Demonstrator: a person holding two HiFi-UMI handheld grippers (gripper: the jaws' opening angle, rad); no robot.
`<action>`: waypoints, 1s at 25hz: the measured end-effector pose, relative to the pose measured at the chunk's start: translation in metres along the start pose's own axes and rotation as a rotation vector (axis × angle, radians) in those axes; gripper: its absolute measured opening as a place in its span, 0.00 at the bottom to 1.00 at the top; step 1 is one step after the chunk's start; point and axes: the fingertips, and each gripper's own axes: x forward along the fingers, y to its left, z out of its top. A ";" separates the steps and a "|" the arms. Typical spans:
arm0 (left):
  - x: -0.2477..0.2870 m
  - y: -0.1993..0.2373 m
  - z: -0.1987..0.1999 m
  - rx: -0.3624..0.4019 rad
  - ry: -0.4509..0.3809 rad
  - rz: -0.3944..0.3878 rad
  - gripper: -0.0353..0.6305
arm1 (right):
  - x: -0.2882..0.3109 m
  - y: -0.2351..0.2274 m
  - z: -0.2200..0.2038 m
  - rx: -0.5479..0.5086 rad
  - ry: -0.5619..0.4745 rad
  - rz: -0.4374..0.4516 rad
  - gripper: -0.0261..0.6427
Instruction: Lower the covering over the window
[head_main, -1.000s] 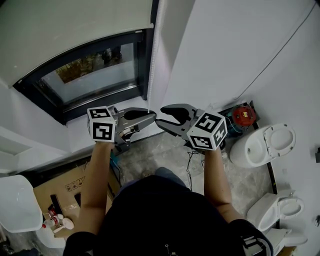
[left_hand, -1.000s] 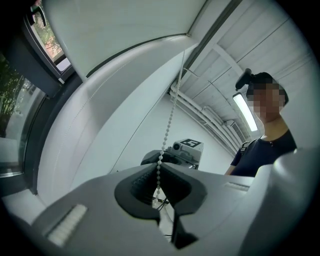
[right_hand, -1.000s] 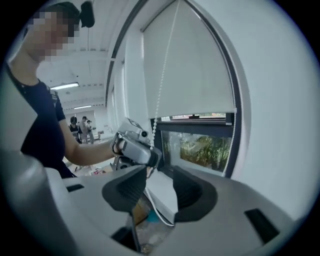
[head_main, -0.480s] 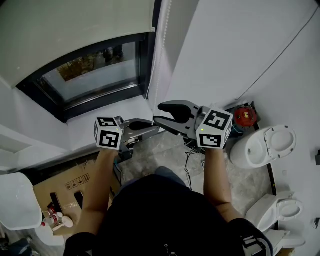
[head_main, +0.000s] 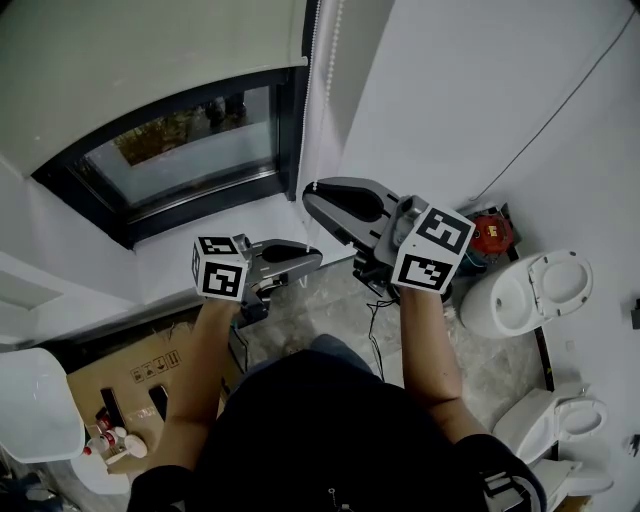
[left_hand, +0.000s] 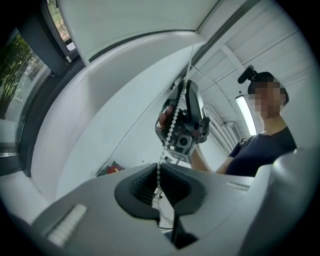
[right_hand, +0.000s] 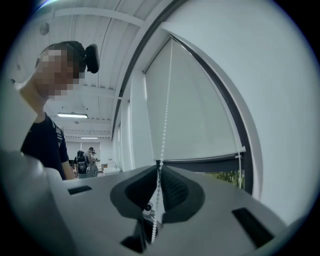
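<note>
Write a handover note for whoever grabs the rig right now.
Left gripper: shut on the chain, taking the lower grip.
Right gripper: jaws have just been closing with the chain between them. They now pinch it above the left gripper.
Blind: partly down, with the lower window glass uncovered.
Done: both grippers are on the chain and the blind is part lowered.
Left: probably pull the chain hand over hand until the blind covers the glass.
</note>
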 end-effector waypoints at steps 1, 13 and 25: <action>0.001 -0.001 0.000 0.000 -0.002 -0.003 0.08 | 0.000 0.000 0.000 0.005 -0.004 0.002 0.07; 0.004 0.022 -0.036 -0.045 0.065 0.073 0.08 | -0.006 -0.015 -0.044 0.113 0.066 0.028 0.06; 0.006 0.039 -0.088 -0.074 0.187 0.125 0.08 | -0.006 -0.021 -0.104 0.134 0.238 -0.005 0.06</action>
